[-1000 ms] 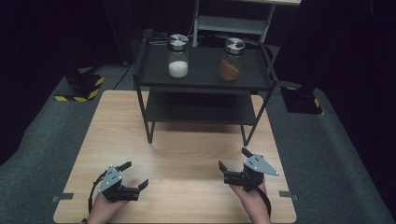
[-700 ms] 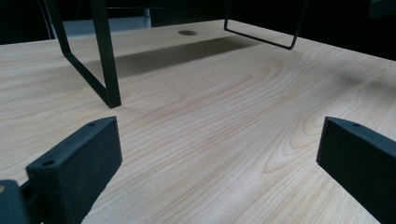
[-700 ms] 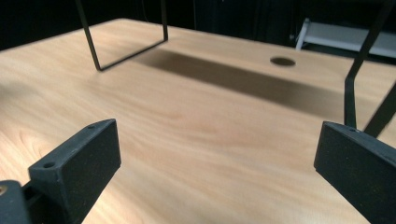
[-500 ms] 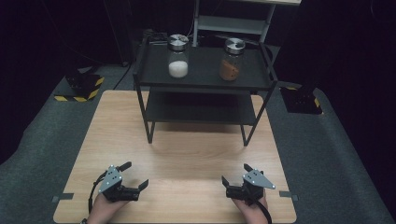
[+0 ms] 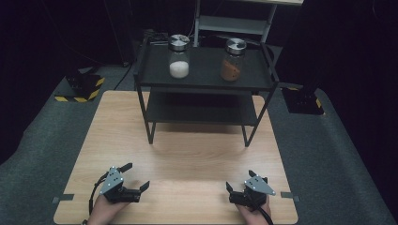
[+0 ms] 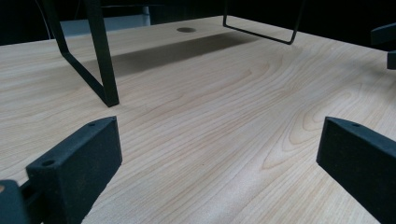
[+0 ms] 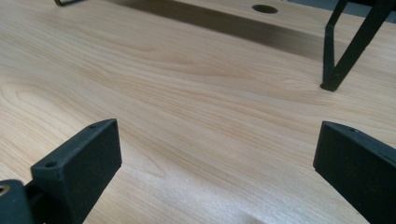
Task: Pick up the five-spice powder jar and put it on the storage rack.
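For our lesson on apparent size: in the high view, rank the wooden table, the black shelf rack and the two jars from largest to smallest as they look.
1. wooden table
2. black shelf rack
3. white-filled jar and brown-filled jar: these look alike in size, so they share last place.

My left gripper (image 5: 136,176) is matte black, with a grey three-cornered plate on top that carries a few small dark screw holes. A thin black cable loops out from its rear, on the side away from the black shelf rack (image 5: 204,84). Seen up close in the left gripper view, its fingers (image 6: 77,161) are blocky black wedges with a faintly grainy surface and a small round hole near each upper edge. My right gripper (image 5: 240,181) is the same build: black body, grey three-cornered plate, a black cable trailing behind it. In the right gripper view its fingers (image 7: 79,161) show the same squared tips and small holes. My hands (image 5: 105,211) are bare, with no sleeves in sight.
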Available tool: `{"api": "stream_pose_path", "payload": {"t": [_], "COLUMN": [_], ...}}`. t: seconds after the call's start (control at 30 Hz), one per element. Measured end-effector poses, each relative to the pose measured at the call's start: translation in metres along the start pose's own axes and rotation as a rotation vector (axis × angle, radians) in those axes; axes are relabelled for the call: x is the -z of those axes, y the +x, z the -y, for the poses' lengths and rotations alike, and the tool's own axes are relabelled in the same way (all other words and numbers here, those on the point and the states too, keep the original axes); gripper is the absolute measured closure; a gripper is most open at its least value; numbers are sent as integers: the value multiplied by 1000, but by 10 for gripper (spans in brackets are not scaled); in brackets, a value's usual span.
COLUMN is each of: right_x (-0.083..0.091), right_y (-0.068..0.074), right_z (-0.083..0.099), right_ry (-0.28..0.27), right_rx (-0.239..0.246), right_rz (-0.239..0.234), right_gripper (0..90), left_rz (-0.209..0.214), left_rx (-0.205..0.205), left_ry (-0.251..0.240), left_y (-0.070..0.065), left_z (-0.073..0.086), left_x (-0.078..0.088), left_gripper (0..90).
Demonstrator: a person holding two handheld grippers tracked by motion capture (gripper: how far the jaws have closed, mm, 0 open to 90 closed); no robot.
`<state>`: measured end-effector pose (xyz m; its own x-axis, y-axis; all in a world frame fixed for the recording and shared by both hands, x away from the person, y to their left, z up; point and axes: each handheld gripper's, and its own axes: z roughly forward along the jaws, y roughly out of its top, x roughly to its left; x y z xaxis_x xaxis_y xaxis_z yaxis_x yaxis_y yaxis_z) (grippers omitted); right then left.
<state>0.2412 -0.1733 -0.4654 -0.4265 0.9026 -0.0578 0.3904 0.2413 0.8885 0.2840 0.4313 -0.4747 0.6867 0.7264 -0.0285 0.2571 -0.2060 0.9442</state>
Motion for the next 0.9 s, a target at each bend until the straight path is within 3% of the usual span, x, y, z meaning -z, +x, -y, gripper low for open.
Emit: {"api": "stream_pose_path", "payload": {"t": [0.2, 0.43, 0.9], "right_x": [2, 2, 3], "right_y": [7, 3, -2], "right_z": [-3, -6, -6], "right_ry": [36, 54, 55], "right_rx": [33, 23, 17], "right_rz": [31, 7, -17], "right_gripper": [10, 12, 14], "left_rz": [-3, -11, -19], "left_rx": [-13, -30, 28], "left_ry": [10, 24, 42], "left_y": [-2, -4, -4], "left_z": [-1, -3, -7], "left_x": [0, 1, -2], "left_gripper": [2, 2, 4]}}
